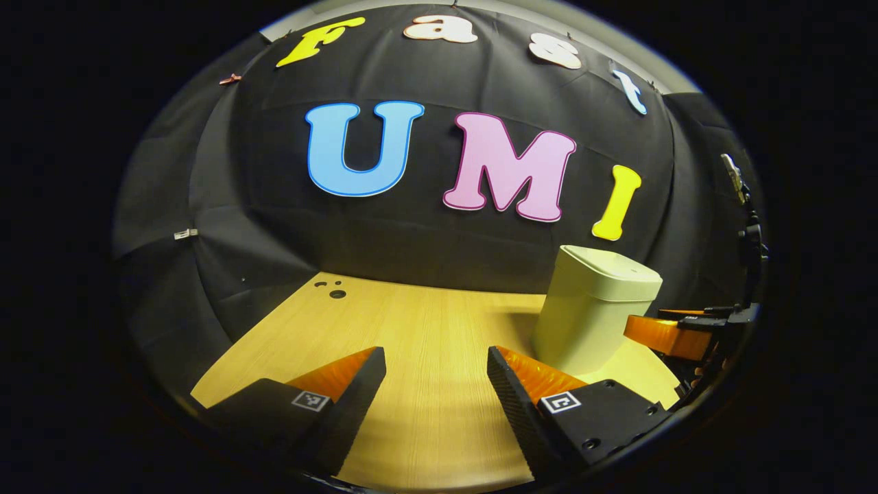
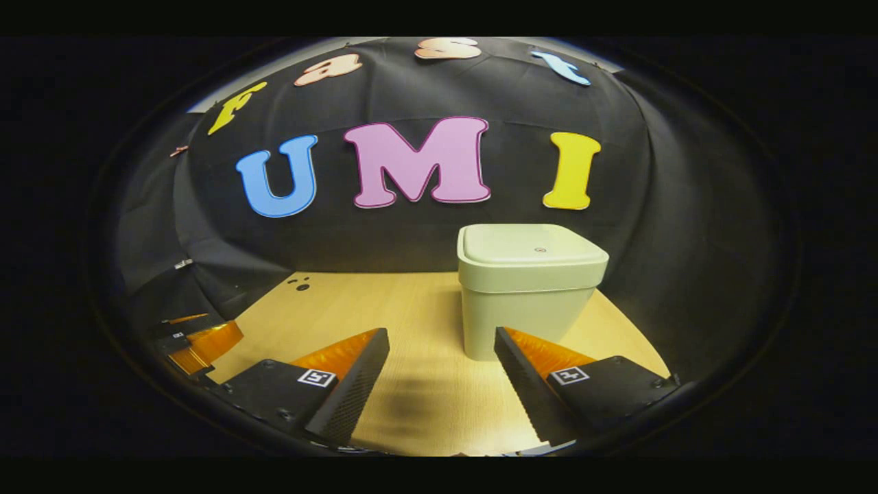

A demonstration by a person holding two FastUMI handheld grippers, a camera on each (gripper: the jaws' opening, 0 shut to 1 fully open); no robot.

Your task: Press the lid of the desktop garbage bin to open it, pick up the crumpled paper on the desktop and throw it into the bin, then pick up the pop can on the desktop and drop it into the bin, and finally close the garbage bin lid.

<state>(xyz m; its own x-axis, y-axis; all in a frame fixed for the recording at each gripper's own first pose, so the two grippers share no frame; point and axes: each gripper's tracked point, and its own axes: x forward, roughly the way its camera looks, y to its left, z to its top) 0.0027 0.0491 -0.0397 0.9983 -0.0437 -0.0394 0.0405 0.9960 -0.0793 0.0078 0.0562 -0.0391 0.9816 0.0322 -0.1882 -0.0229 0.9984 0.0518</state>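
I see the garbage bin [image 2: 528,288] upright on the wooden bench [image 2: 411,322], lid [image 2: 531,245] down, near the black wall. My left claw [image 1: 436,370] and right claw [image 2: 441,353] both hover spread apart (gripping nothing) just short of it.

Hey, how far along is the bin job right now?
The garbage bin stands on the desk with its lid shut. Both tongs, left and right, are open and hold nothing. I can't see the paper or can here, so this looks like either the very start or the finish.
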